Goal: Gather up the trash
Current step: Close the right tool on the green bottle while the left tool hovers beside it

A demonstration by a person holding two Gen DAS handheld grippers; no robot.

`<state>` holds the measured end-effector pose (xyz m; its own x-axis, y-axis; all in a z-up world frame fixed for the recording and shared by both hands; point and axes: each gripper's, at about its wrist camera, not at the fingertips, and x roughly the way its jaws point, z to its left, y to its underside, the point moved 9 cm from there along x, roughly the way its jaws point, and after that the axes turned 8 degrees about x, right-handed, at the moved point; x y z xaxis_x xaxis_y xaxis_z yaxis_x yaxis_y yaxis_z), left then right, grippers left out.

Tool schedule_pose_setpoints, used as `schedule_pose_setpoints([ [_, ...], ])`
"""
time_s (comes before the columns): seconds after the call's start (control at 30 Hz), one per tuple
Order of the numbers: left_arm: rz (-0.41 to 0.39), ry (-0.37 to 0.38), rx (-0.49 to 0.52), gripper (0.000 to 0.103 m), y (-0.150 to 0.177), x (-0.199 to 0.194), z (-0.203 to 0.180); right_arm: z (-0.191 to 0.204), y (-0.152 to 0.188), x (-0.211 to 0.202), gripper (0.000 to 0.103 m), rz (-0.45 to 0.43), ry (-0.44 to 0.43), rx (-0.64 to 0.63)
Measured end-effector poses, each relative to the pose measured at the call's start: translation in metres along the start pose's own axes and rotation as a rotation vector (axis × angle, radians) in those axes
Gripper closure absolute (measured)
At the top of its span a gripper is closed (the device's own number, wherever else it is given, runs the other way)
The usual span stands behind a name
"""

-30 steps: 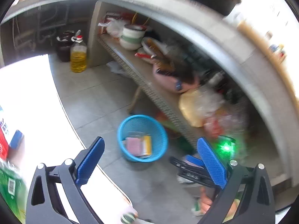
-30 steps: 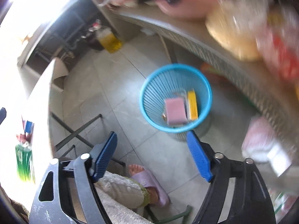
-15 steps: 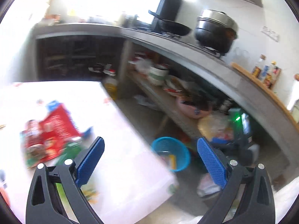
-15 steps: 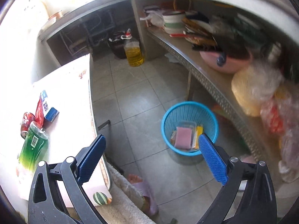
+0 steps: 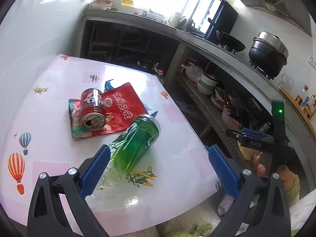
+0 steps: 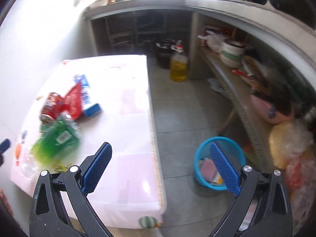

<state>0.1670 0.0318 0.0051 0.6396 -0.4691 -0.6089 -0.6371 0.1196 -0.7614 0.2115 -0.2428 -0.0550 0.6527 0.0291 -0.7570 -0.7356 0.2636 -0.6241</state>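
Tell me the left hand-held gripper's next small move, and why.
Probably ease the left hand-held gripper forward and down around the green bottle. The bottle lies on its side on the table, nearest the open, empty jaws, just beside the left finger. The red can lies farther off on the red wrapper.

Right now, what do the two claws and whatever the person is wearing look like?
Both the left claw and right claw have black skeletal arms with triangular cutouts, silver bolts and blue textured pads. In the left view, the right claw's body shows a green light and white lettering. A fuzzy cream-and-green sleeve shows beside it.
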Motion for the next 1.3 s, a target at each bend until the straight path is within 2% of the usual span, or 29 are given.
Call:
schedule_pose_setpoints([
  [0.07,-0.007,-0.005,-0.013,0.006,0.000,0.002,0.015,0.013,0.005,0.004,0.008,0.052,-0.123,0.040],
  [0.2,0.040,-0.017,-0.103,0.006,0.004,0.021,0.053,0.042,0.023,0.020,0.008,0.217,-0.282,0.105],
  [0.33,0.150,0.053,-0.283,0.006,0.026,0.050,0.088,0.063,0.035,0.032,0.008,0.313,-0.363,0.135],
  [0.43,0.184,0.109,-0.318,0.006,0.041,0.060,0.090,0.074,0.047,0.035,0.008,0.358,-0.387,0.146],
  [0.57,0.216,0.168,-0.297,0.006,0.055,0.063,0.074,0.081,0.057,0.039,0.008,0.422,-0.428,0.194],
  [0.93,0.234,0.475,-0.240,0.006,0.070,0.059,-0.020,0.091,0.071,0.063,0.008,0.554,-0.530,0.320],
  [1.1,0.277,0.543,-0.202,0.006,0.077,0.067,-0.057,0.101,0.082,0.069,0.012,0.595,-0.512,0.292],
  [1.3,0.328,0.570,-0.157,0.006,0.089,0.072,-0.078,0.096,0.092,0.070,0.019,0.604,-0.467,0.267],
])
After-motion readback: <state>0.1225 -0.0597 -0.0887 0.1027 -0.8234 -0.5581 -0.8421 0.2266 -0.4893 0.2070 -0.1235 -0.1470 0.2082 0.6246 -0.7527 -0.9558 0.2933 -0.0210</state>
